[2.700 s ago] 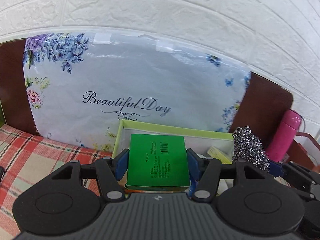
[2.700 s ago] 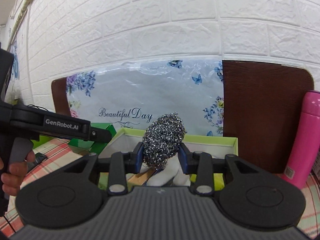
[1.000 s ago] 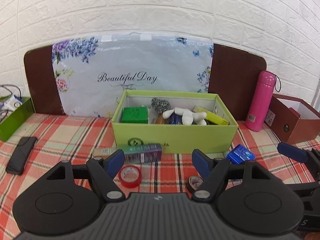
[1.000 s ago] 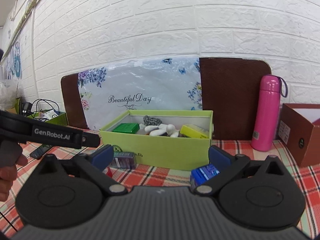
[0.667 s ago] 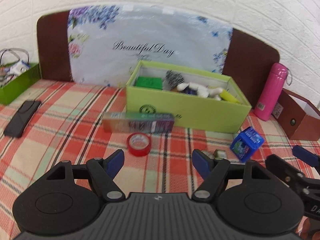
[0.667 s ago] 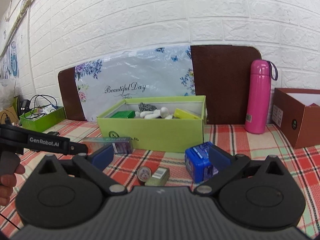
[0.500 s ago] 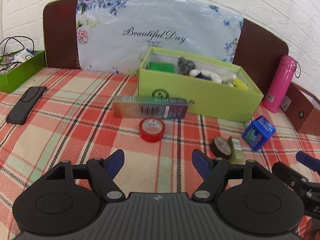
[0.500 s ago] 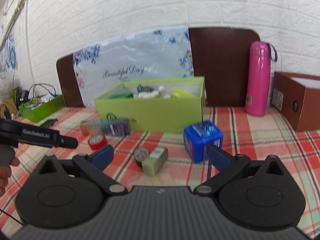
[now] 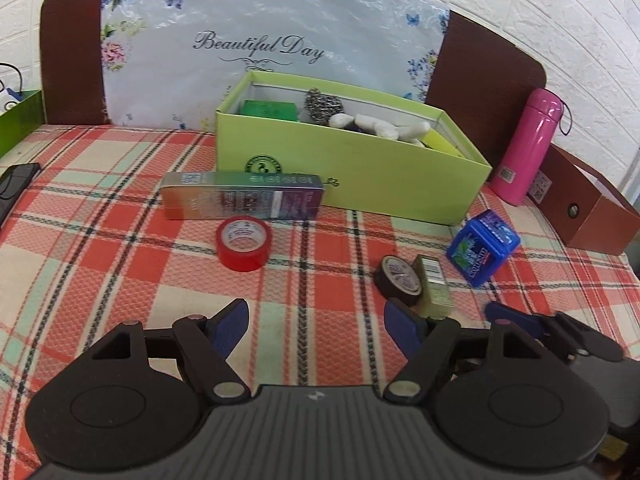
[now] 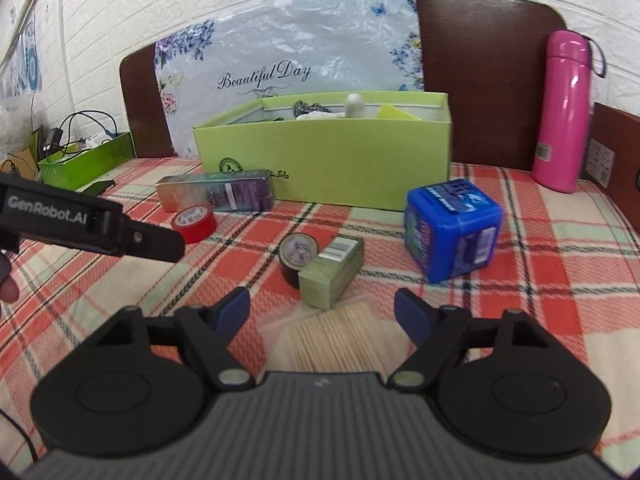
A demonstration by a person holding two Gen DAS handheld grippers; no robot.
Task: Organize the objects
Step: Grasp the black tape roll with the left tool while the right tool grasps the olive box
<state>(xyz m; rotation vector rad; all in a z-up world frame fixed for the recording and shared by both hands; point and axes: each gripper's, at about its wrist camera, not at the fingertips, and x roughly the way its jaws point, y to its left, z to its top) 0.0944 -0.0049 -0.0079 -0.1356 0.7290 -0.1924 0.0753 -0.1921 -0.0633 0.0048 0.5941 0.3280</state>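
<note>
A lime green box [image 9: 360, 176] [image 10: 332, 160] stands at the back and holds a green packet [image 9: 270, 110], a steel scourer [image 9: 322, 100], a white toy and a yellow item. On the plaid cloth lie a long metallic box [image 9: 242, 196] [image 10: 216, 194], a red tape roll [image 9: 243, 243] [image 10: 194, 220], a black tape roll [image 9: 398, 280] [image 10: 298, 258], a small olive box [image 9: 434, 286] [image 10: 332, 272], a blue tub [image 9: 482, 253] [image 10: 452, 232] and a pack of toothpicks [image 10: 340, 336]. My left gripper [image 9: 316, 326] is open and empty. My right gripper [image 10: 322, 312] is open and empty over the toothpicks.
A pink flask [image 9: 528, 148] [image 10: 564, 112] and a brown box [image 9: 588, 216] stand at the right. A dark green tray [image 10: 88, 160] with cables and a black phone [image 9: 14, 188] lie at the left. A floral panel leans on the white brick wall.
Both grippers let go of the green packet and the scourer in the green box, opened and drew back and down toward the loose items on the cloth.
</note>
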